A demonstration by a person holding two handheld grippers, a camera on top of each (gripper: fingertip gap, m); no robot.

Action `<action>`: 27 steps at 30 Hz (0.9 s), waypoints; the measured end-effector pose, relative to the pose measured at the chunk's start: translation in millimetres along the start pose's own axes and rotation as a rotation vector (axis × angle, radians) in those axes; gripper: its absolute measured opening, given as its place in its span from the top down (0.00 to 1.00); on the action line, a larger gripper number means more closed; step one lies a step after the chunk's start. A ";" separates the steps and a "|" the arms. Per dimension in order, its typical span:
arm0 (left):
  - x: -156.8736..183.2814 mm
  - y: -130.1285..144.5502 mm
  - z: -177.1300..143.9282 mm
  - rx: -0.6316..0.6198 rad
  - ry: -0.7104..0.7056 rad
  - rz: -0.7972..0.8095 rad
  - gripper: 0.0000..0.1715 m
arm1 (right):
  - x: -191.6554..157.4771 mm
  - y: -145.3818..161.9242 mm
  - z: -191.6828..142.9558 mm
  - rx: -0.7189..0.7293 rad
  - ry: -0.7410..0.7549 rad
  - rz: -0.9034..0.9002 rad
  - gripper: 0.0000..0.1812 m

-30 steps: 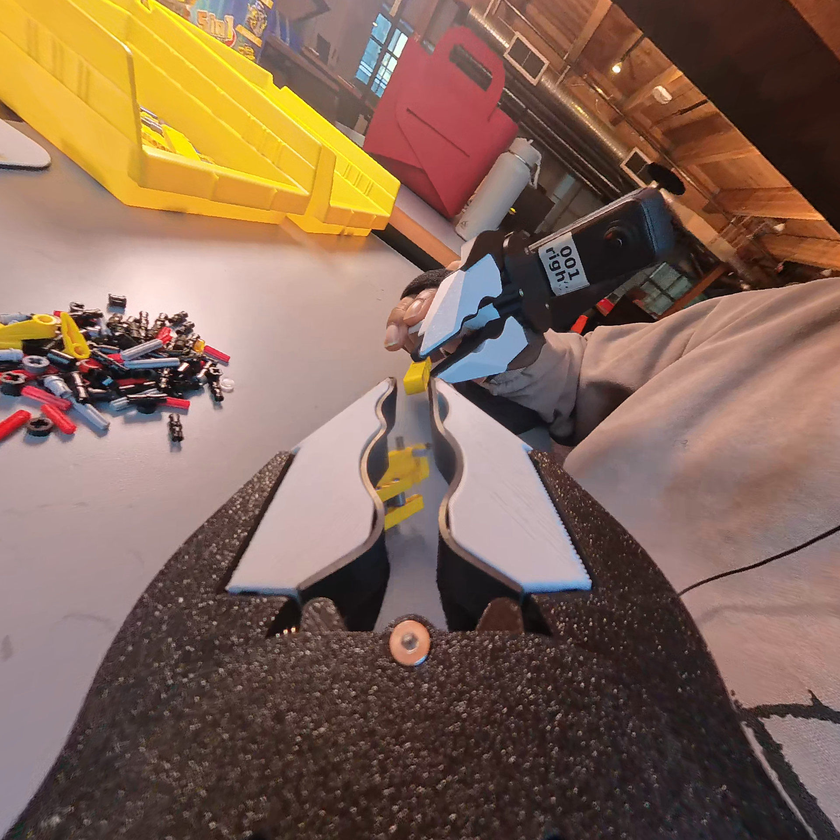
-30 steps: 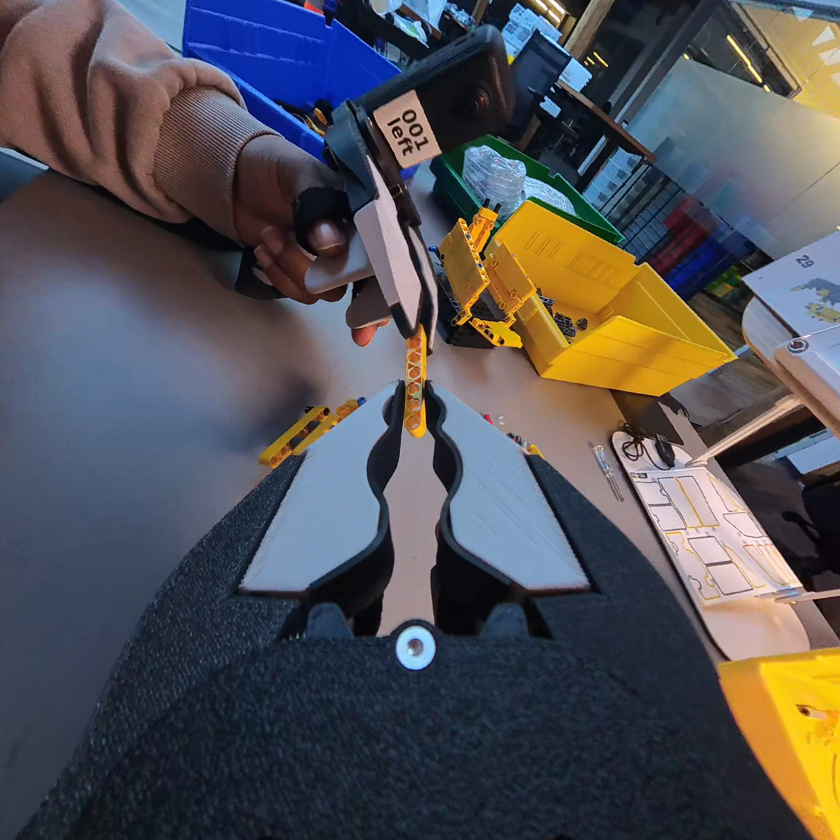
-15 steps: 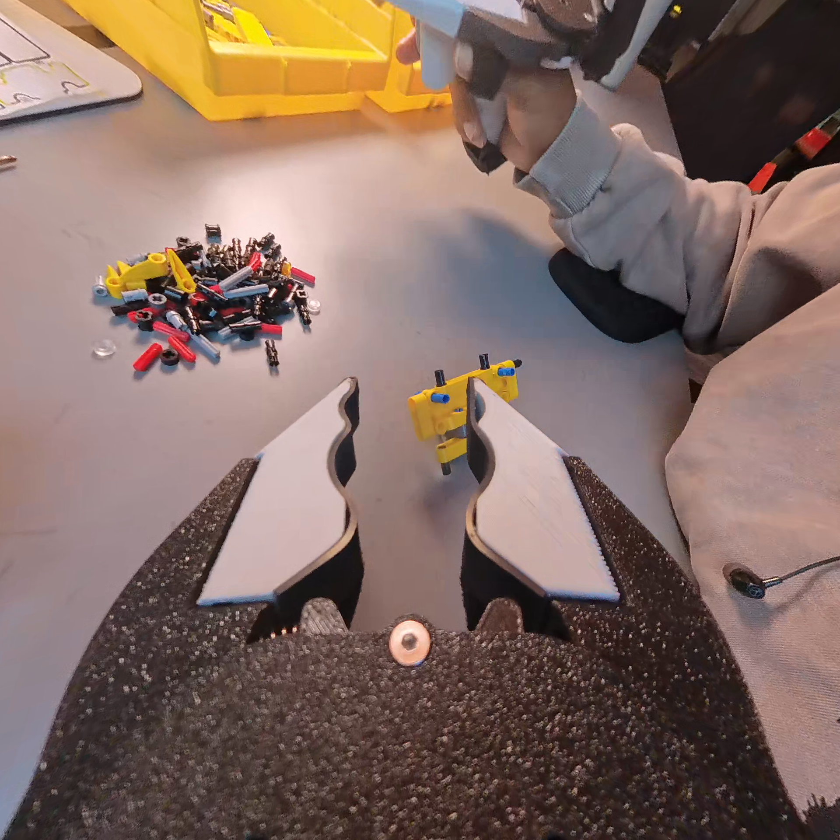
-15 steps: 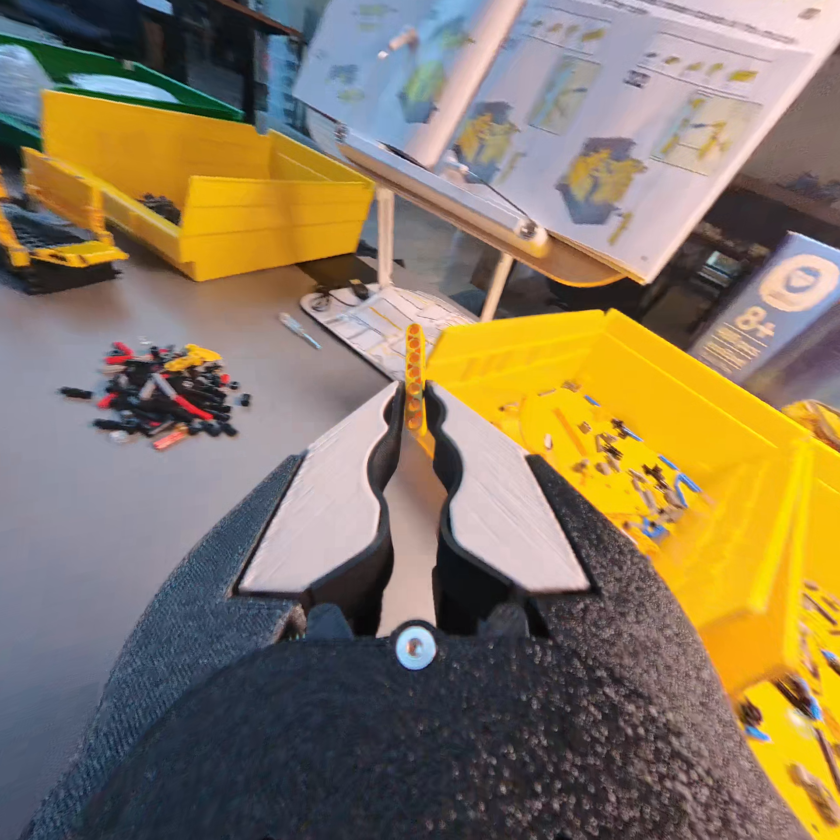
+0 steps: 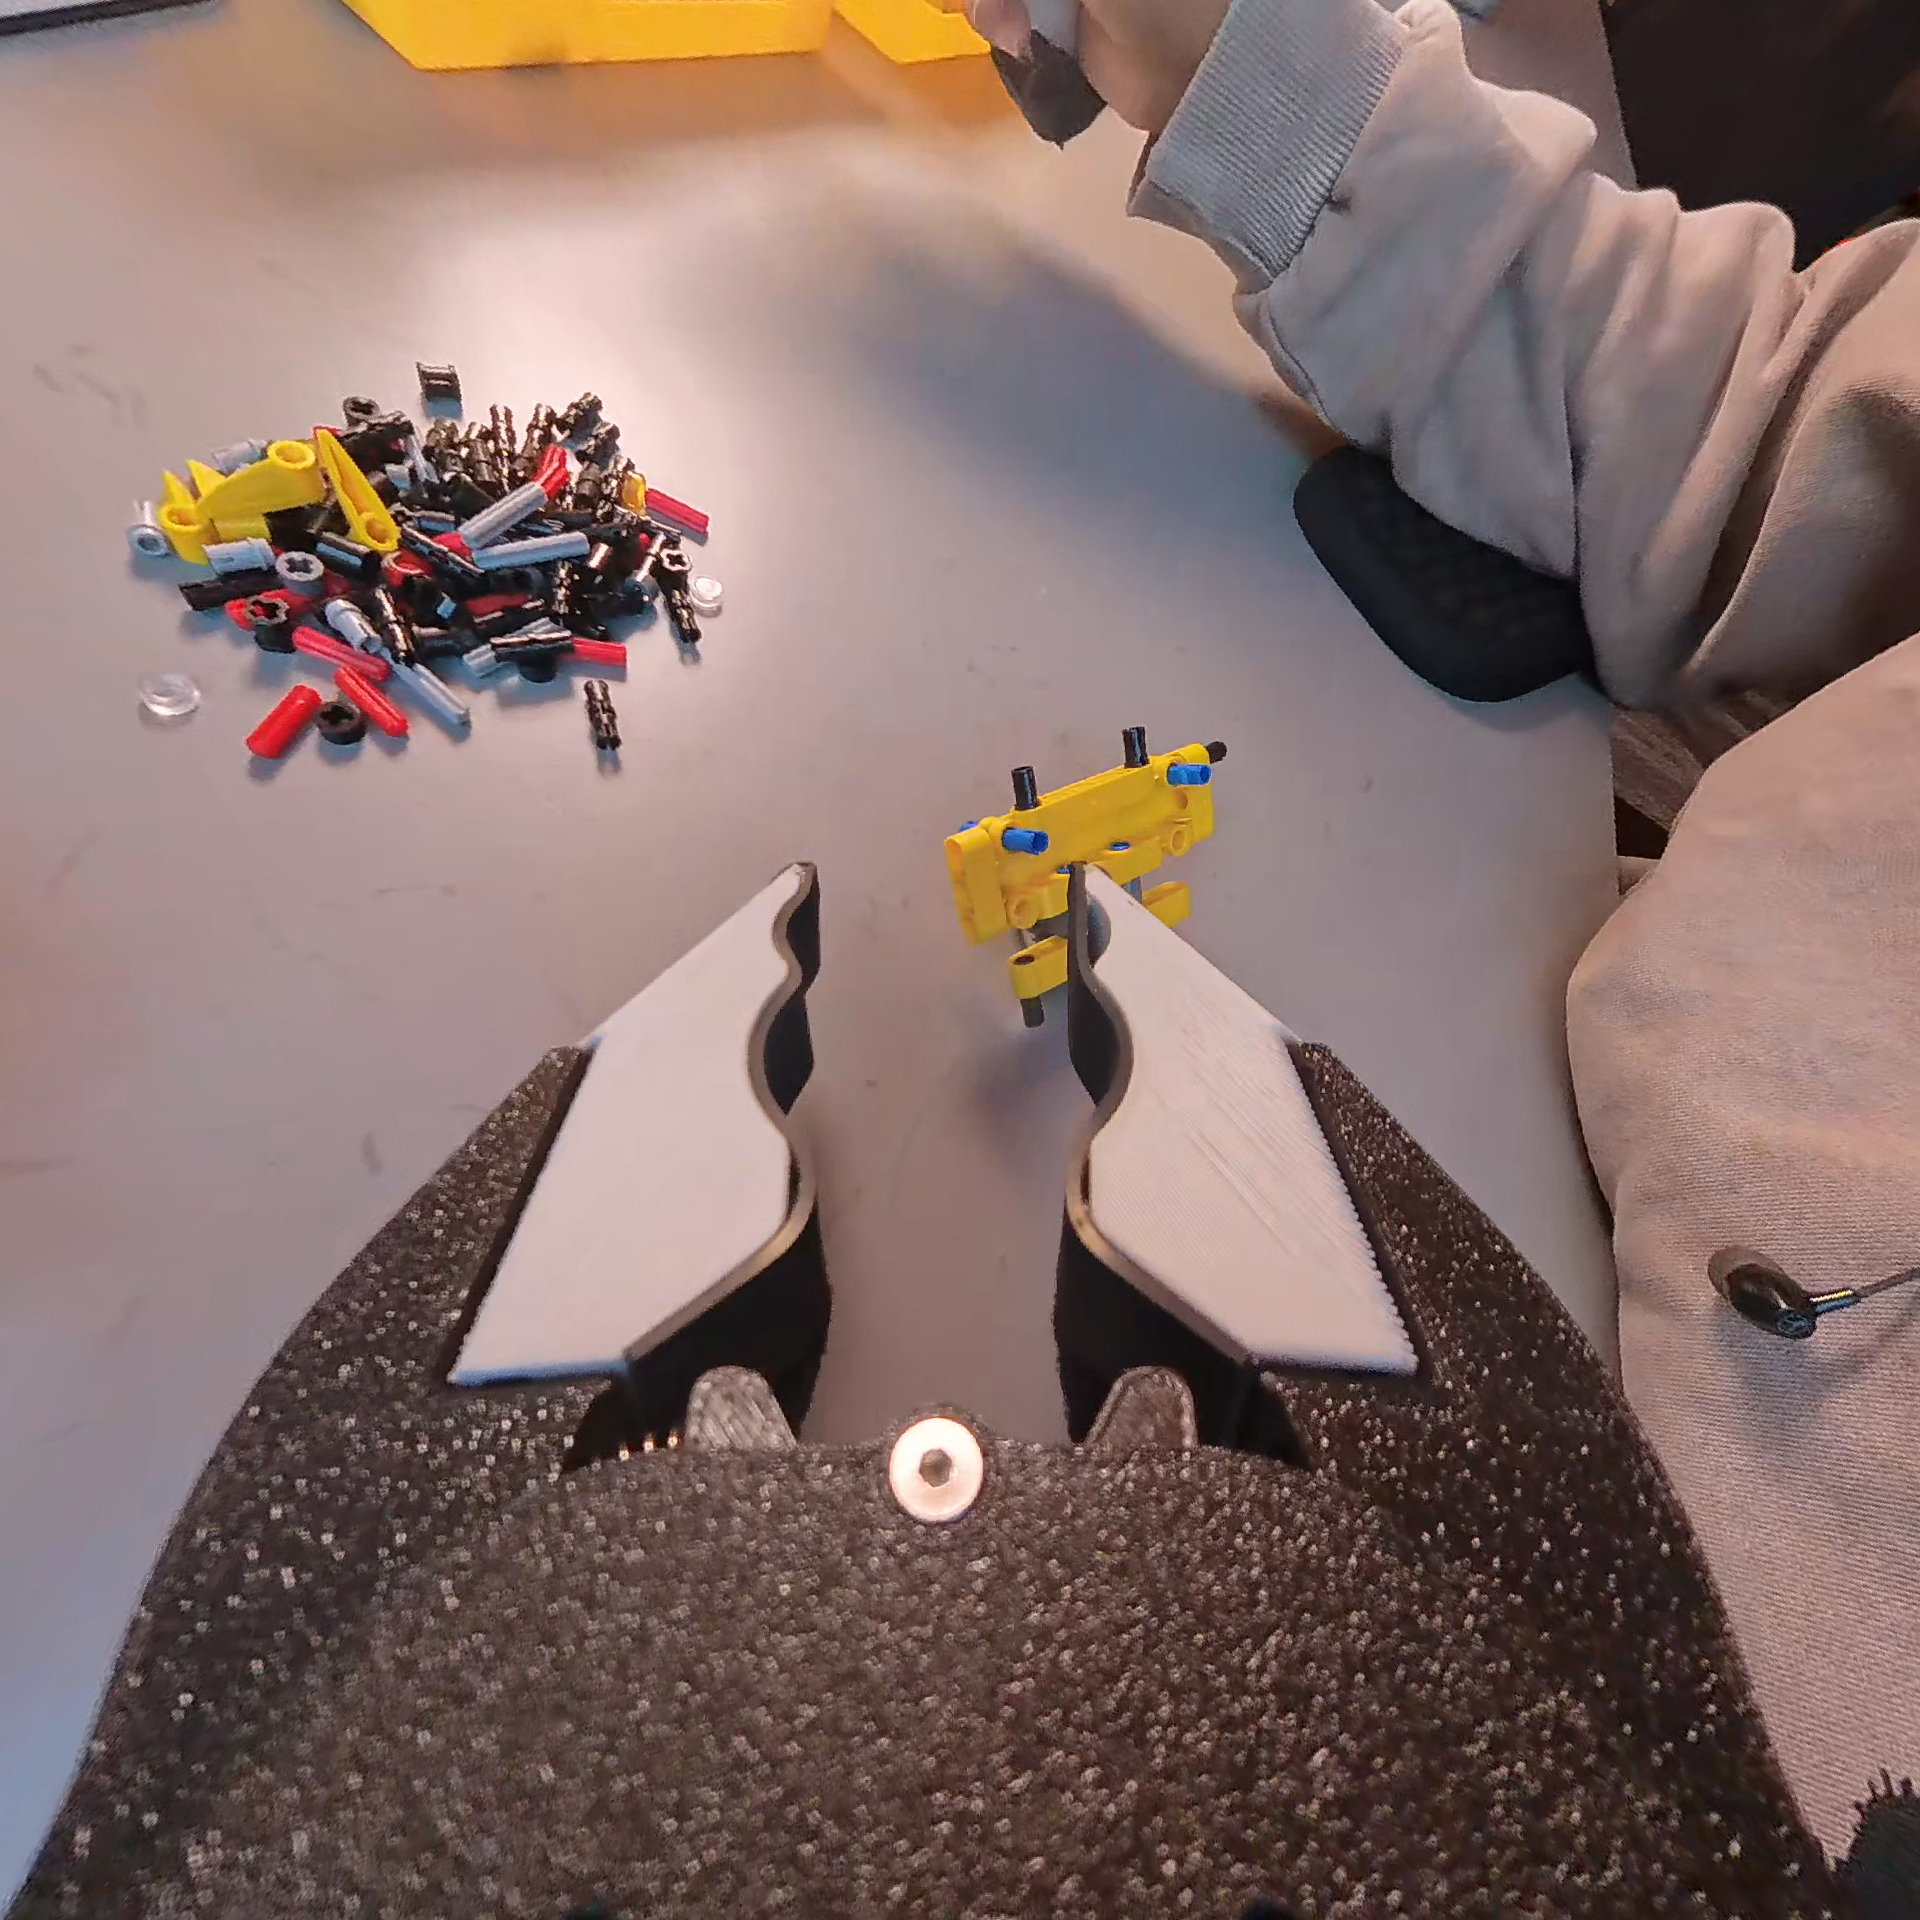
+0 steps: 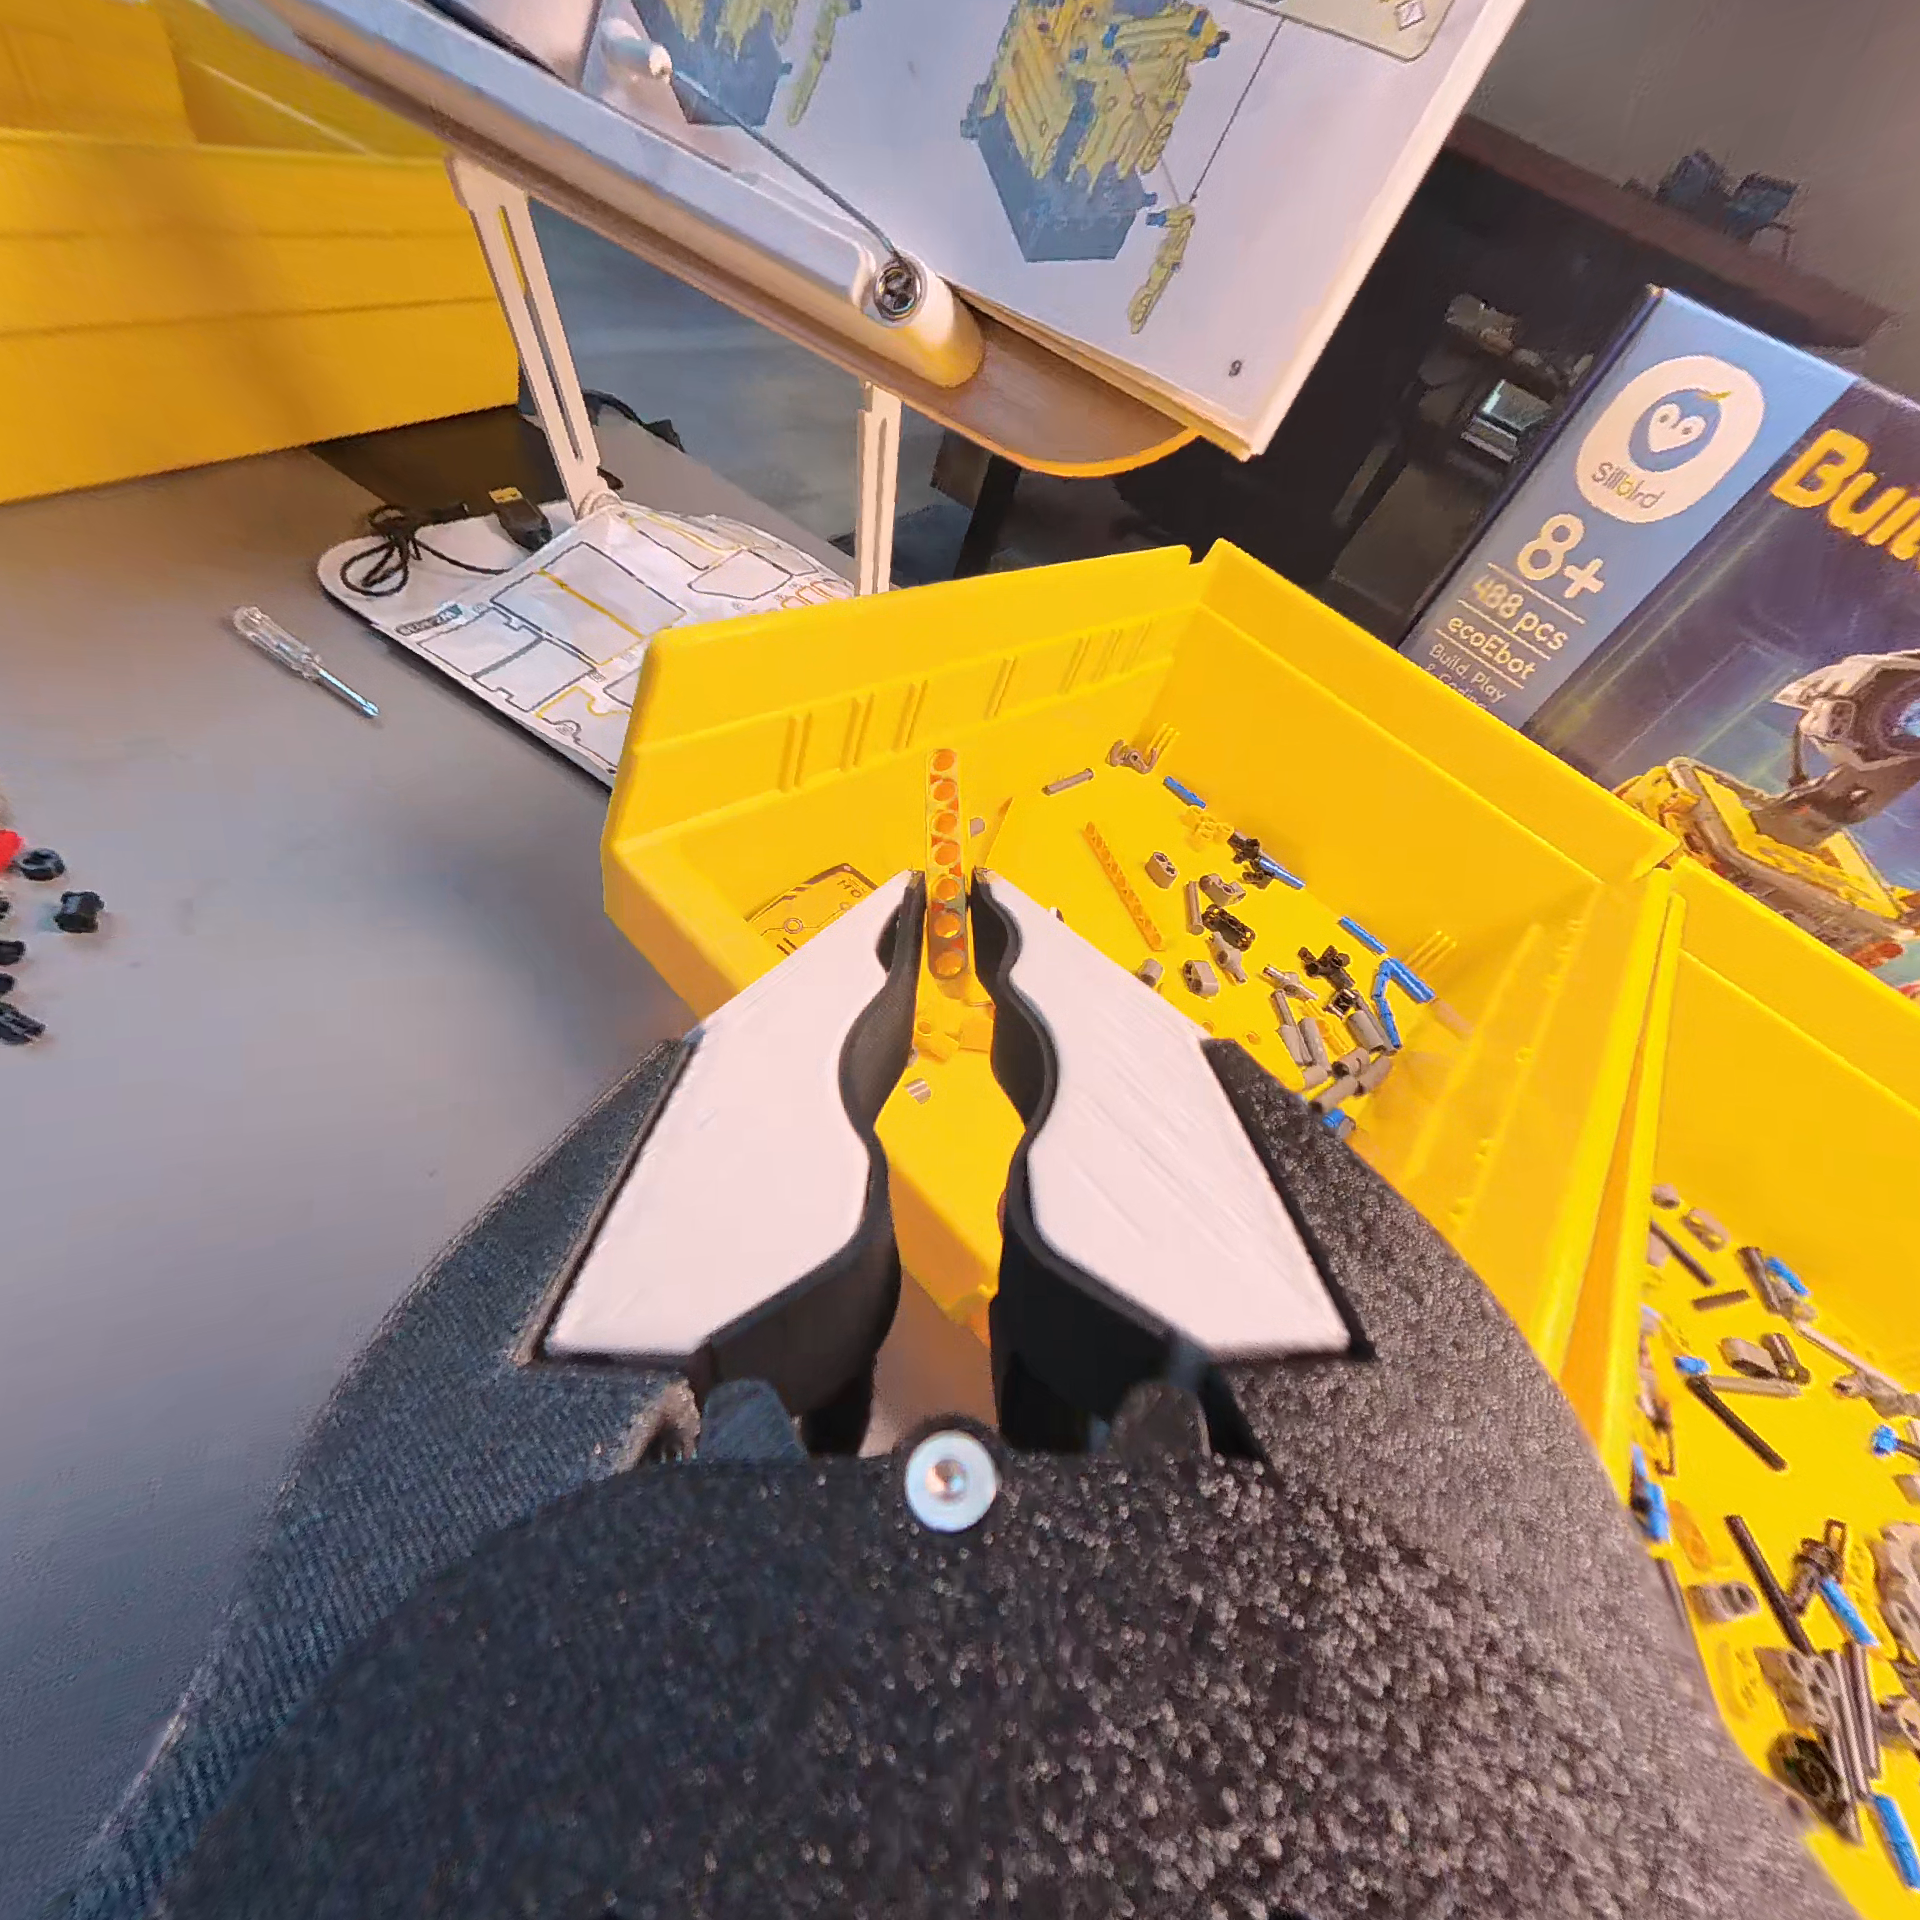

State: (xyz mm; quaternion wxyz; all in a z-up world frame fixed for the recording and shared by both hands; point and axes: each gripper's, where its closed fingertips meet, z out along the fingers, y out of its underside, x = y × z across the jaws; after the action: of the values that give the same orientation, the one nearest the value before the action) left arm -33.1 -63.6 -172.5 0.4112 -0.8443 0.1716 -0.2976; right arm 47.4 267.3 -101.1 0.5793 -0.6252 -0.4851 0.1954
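Note:
My left gripper point(image 5: 943, 881) is open and empty above the grey table point(image 5: 935, 395). A small yellow brick assembly point(image 5: 1081, 842) with blue and black pins lies on the table just past its right fingertip, partly hidden by it. My right gripper point(image 6: 945, 883) is shut on a thin yellow beam with holes point(image 6: 943, 831), which stands upright between the tips. It hovers over the near corner of a yellow parts bin point(image 6: 914, 675) that holds several small grey, black and blue pieces.
A pile of small black, red, grey and yellow pieces point(image 5: 436, 551) lies at the left. A person's sleeve point(image 5: 1455, 270) and a black pad point(image 5: 1434, 582) are at the right. An instruction booklet on a stand point(image 6: 935, 156), a screwdriver point(image 6: 301, 660), a toy box point(image 6: 1683, 582) and a second bin point(image 6: 1787, 1299) surround the bin.
My left gripper has opened, set the yellow assembly on the table and pulled back. My right gripper has swung away from the left one with the beam, over to the yellow bin.

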 end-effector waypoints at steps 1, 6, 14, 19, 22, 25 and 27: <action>0.4 0.8 0.5 -0.004 0.004 -0.001 0.73 | -0.9 1.6 3.5 -0.011 0.005 -0.029 0.96; 1.8 3.9 2.0 -0.024 0.014 -0.003 0.74 | -2.3 13.3 16.5 -0.078 0.027 -0.114 0.96; 6.1 7.0 2.6 -0.040 0.045 -0.008 0.73 | 21.6 18.2 13.3 -0.101 0.136 -0.055 0.78; 8.5 10.8 4.0 -0.061 0.054 -0.002 0.73 | -30.3 -33.5 -16.7 0.084 -0.133 0.014 0.76; 9.5 13.6 5.9 -0.081 0.054 0.005 0.73 | -110.5 -42.4 -47.1 0.032 -0.492 0.089 0.76; 8.7 16.2 7.8 -0.100 0.047 0.005 0.74 | -192.7 -45.6 -86.4 0.006 -0.778 0.120 0.76; 7.8 18.7 9.7 -0.118 0.037 0.009 0.78 | -239.7 -34.7 -107.5 -0.046 -0.908 0.063 0.76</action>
State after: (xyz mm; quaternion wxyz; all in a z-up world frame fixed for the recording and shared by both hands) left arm -21.7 -73.3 -189.2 0.3588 -0.8606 0.2001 -0.3009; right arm 12.4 5.3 -118.4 0.2877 -0.5032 -0.6749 0.4567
